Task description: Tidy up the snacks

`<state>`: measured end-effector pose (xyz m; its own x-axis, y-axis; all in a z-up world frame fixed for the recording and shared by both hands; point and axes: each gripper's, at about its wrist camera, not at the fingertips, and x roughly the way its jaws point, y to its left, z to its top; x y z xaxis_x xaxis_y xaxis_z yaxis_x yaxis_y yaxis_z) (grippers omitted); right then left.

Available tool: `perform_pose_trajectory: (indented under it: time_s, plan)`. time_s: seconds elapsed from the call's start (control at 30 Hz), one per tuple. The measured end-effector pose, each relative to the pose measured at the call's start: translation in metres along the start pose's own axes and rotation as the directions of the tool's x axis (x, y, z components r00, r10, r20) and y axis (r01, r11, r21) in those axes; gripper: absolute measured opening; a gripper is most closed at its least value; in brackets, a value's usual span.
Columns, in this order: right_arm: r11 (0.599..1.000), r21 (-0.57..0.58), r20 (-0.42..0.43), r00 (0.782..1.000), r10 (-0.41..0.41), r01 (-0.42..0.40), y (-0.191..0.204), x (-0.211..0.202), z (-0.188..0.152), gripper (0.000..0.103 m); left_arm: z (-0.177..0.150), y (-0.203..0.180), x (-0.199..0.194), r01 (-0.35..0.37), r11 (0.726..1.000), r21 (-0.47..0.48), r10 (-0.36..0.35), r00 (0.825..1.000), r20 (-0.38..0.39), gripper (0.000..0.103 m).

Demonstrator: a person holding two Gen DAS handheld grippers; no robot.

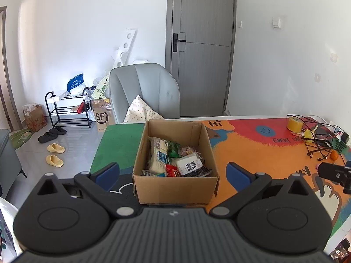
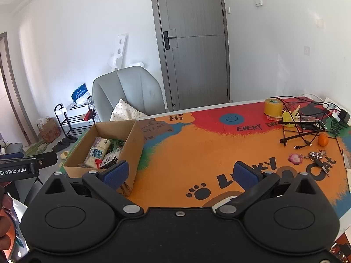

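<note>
Right at the green end of the counter (image 1: 252, 153) sits the box (image 1: 175, 182), top open, with the snacks (image 1: 173, 160) piled loose inside. They look like light, crinkly foil and plastic packs, so I'd guess soft, a bit slippery and easy to crush; pinching a flat sealed edge seems safer than squeezing the middle. The box itself looks like stiff cardboard, probably light, best grabbed by a wall.

Left gripper (image 1: 173, 173) hangs just in front of the box, jaws spread wide, holding nothing. Right gripper (image 2: 182, 173) is off to the box's right over bare orange mat, jaws also apart and empty.

Left view looks straight down into the box, so you can sort out the packs. Right view sees it at an angle but shows what's well right of the box: tape roll (image 2: 273, 107), cables (image 2: 302, 131), an orange (image 2: 323, 140) and keys (image 2: 318, 156).
</note>
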<state>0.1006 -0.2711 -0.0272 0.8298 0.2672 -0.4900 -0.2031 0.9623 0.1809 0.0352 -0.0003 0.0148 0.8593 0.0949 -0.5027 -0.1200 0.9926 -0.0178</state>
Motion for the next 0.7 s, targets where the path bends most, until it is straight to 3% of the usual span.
perform_pose_trajectory:
  time_s: [0.7]
  plan:
    - [1.0, 0.008, -0.026, 1.0, 0.005, -0.005, -0.0027, 0.0041, -0.0018, 0.103, -0.0014, -0.0051, 0.0044, 0.01, 1.0, 0.022, -0.009, 1.0, -0.025, 0.103]
